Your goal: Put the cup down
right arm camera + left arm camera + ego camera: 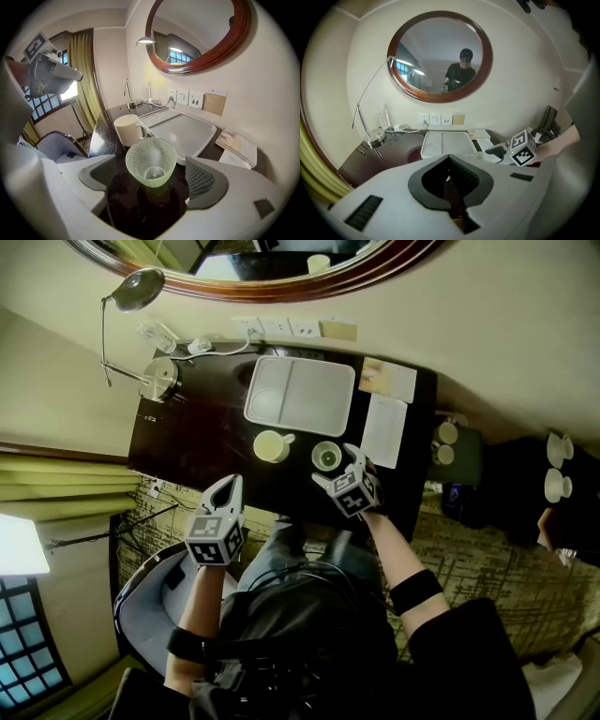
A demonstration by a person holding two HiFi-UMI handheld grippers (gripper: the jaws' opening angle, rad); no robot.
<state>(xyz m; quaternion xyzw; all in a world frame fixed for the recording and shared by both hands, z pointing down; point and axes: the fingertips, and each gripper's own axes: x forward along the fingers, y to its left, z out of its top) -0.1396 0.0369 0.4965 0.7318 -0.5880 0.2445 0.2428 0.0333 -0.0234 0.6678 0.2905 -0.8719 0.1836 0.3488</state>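
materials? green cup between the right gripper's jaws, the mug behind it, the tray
Green cup: likely glass, maybe clear plastic; translucent, dimpled all over, its base shows through the wall.
Mug: probably glazed ceramic; opaque cream-white, smooth, thick-walled.
Tray: looks like matte white plastic or melamine; moulded raised rim, dull sheen.

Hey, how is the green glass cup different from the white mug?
The cup is translucent green and dimpled; the mug is opaque, smooth white. The mug has a handle; the cup has none. The cup flares from a narrow base; the mug is straight-sided. The cup stands between the right tool's open jaws; the mug stands beyond them. Both are upright on the dark table.
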